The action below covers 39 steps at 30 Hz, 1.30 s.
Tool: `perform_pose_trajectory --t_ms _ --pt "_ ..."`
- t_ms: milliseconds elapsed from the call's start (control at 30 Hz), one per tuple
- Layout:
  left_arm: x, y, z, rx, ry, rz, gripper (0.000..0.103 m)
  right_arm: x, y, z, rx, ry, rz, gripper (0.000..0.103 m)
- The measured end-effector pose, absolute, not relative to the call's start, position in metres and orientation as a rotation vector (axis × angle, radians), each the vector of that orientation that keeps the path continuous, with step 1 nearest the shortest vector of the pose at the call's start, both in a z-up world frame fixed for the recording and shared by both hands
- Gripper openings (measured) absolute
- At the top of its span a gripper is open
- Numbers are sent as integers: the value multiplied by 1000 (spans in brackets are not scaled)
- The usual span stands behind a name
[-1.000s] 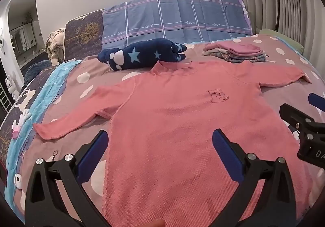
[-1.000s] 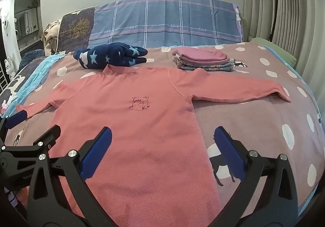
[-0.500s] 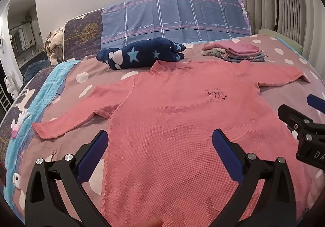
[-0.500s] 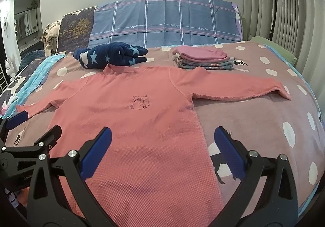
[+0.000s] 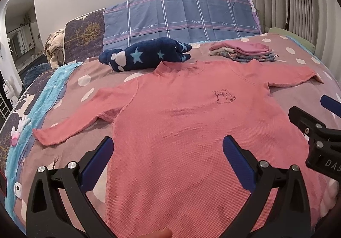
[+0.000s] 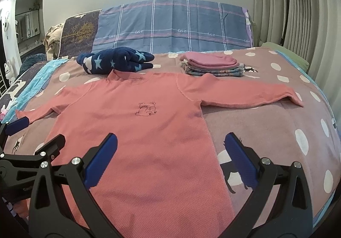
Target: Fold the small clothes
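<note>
A pink long-sleeved shirt (image 5: pixel 187 122) (image 6: pixel 136 122) with a small bear drawing on the chest lies flat and face up on the bed, both sleeves spread out. My left gripper (image 5: pixel 168 150) hovers open over its lower left part with nothing between the fingers. My right gripper (image 6: pixel 170 148) is open above the shirt's lower right edge, also holding nothing. Each gripper shows at the side of the other's view. A fingertip peeks in at the bottom of the left wrist view.
A stack of folded clothes (image 6: pixel 211 65) lies behind the shirt to the right. A dark blue star-patterned bundle (image 6: pixel 115 62) sits just past the collar. Blue checked pillows (image 6: pixel 170 24) line the headboard. The bedspread (image 6: pixel 298 122) is mauve with white dots.
Both views have shifted only slightly: the shirt sits a little lower and closer in frame. The grippers stay open and the shirt has not been moved.
</note>
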<state>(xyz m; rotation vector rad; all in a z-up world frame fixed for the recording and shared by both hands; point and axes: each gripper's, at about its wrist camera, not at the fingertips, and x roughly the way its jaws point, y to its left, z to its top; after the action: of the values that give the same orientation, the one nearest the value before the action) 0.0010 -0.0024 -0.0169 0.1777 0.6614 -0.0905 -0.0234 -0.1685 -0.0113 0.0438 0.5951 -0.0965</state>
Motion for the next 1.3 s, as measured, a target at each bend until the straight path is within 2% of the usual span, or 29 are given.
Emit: perform_pose_trajectory --t_ms 1300 --pt "7 4 -25 173 696 -90 102 -18 -164 -17 46 631 -76 101"
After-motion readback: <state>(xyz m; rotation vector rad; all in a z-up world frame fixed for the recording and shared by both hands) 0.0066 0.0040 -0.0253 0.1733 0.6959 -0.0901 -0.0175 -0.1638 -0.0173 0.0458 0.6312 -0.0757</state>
